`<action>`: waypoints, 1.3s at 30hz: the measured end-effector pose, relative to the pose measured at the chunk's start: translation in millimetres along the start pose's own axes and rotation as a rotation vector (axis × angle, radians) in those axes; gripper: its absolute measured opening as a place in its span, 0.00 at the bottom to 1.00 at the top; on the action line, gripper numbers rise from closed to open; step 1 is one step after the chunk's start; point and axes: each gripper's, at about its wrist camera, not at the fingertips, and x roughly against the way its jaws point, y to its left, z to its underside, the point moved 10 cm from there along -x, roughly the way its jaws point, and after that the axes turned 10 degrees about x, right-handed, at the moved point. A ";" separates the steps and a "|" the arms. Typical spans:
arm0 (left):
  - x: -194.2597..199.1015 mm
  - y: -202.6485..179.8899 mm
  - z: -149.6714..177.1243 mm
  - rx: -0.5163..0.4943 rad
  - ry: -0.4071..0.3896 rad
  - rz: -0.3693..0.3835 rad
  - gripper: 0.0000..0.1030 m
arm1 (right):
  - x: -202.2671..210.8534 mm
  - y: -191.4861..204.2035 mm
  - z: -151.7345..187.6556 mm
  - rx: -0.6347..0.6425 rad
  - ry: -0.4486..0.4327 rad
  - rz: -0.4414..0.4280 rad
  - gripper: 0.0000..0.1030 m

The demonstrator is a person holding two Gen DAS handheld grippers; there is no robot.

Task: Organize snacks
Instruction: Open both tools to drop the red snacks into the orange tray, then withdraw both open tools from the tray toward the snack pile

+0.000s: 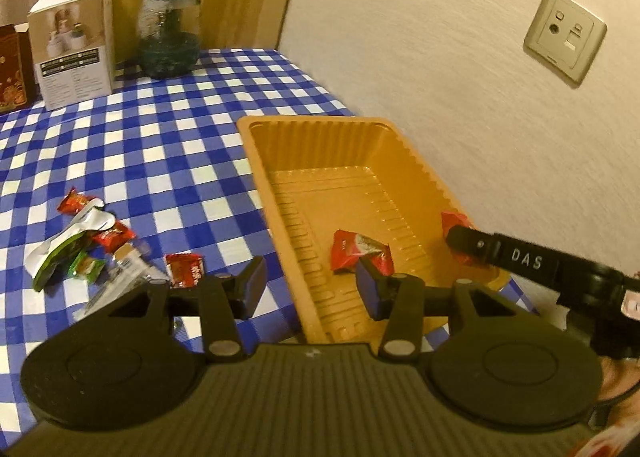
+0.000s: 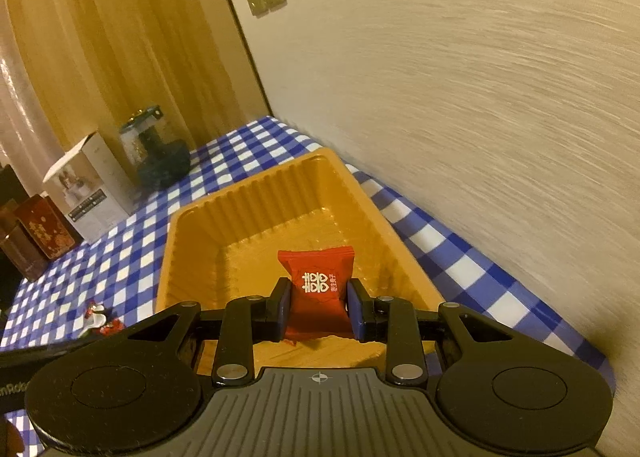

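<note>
Two grippers work over the orange tray (image 1: pixel 320 129) at frame centre: the right gripper (image 2: pixel 319 307) is clamped on a red packet (image 2: pixel 318 289) above it for release, while the left gripper (image 1: pixel 312 289), parted and empty, hangs beside a red packet in the tray (image 1: pixel 360 253), loose snacks (image 1: pixel 92 241) waiting lower left.

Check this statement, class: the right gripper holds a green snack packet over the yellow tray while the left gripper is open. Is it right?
One detail is wrong: the colour. The right wrist view shows the right gripper shut on a red snack packet, not a green one. The rest stands: it is over the yellow tray, and the left gripper is open with nothing between its fingers.
</note>
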 end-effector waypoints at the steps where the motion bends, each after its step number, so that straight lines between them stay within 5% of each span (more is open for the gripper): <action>1: 1.3 2.0 0.1 0.002 -0.001 -0.003 0.44 | -0.9 1.5 -1.0 -0.003 -0.006 -0.014 0.33; 2: 2.2 3.8 0.1 0.003 -0.003 -0.007 0.45 | -1.9 1.7 -1.6 -0.012 -0.009 -0.025 0.40; 4: 5.8 7.3 0.7 0.004 -0.007 -0.016 0.47 | -1.0 0.3 -3.2 -0.044 -0.027 -0.035 0.73; 16: 35.0 33.4 14.4 0.023 -0.010 -0.066 0.52 | 33.5 13.4 -4.7 -0.012 -0.079 -0.012 0.73; 39: 134.1 105.1 43.8 0.029 -0.045 -0.199 0.67 | 102.9 109.6 49.6 0.104 0.015 -0.089 0.73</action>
